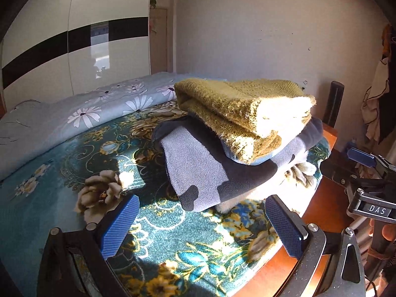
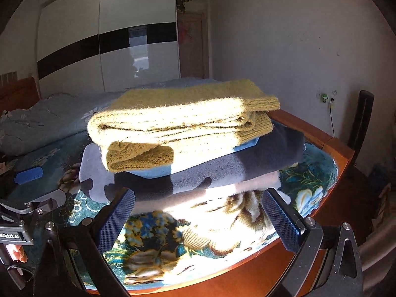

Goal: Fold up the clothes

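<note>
While folded clothes [image 1: 230, 133] (stacked) lie ahead, left hand-held gripper [image 1: 200, 225] gapes.

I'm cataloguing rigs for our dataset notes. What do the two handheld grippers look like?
Both the left gripper and right gripper have blue, cross-hatched pads on black metal frames with silver bolts. White lettering marks each gripper's body, as seen from the other's camera.

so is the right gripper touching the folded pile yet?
Apart. In the right wrist view the right gripper has its jaws wide open, short of the folded pile, with sunlit floral blanket showing between them.
</note>
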A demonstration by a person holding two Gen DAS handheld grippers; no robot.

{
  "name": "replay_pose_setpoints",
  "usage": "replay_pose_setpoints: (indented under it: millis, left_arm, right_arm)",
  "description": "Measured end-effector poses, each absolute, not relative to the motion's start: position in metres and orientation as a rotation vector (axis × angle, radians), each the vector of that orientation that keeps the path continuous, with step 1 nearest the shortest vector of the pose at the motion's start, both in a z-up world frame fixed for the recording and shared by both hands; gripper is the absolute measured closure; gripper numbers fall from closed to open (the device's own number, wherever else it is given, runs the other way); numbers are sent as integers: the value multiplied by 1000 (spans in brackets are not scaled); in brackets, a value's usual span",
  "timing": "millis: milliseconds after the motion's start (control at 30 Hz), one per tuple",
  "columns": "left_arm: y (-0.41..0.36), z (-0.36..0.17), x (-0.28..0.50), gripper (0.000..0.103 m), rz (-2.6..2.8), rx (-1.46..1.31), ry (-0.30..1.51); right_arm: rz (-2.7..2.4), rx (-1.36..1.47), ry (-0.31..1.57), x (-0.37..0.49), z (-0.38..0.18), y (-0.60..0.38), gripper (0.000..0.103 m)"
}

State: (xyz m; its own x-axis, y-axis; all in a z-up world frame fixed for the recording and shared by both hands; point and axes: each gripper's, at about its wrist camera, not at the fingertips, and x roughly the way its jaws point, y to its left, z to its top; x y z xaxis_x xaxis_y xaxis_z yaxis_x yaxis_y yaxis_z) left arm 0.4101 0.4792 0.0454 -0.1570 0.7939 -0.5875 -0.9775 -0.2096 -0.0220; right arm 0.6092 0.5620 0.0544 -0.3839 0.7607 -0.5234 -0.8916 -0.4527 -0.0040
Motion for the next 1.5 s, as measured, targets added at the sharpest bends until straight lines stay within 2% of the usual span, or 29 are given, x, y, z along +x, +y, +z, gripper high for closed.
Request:
replay_pose_setpoints:
  millis: [200, 1500]
  left_arm:
    - [470, 48, 414, 0, 1751, -553, 446]
    - [456, 62, 422, 0, 1748, -514, 417]
  right_arm:
    - [1916, -582, 273, 606, 60, 542, 0]
    - [1828, -599, 208, 584, 78, 507, 0]
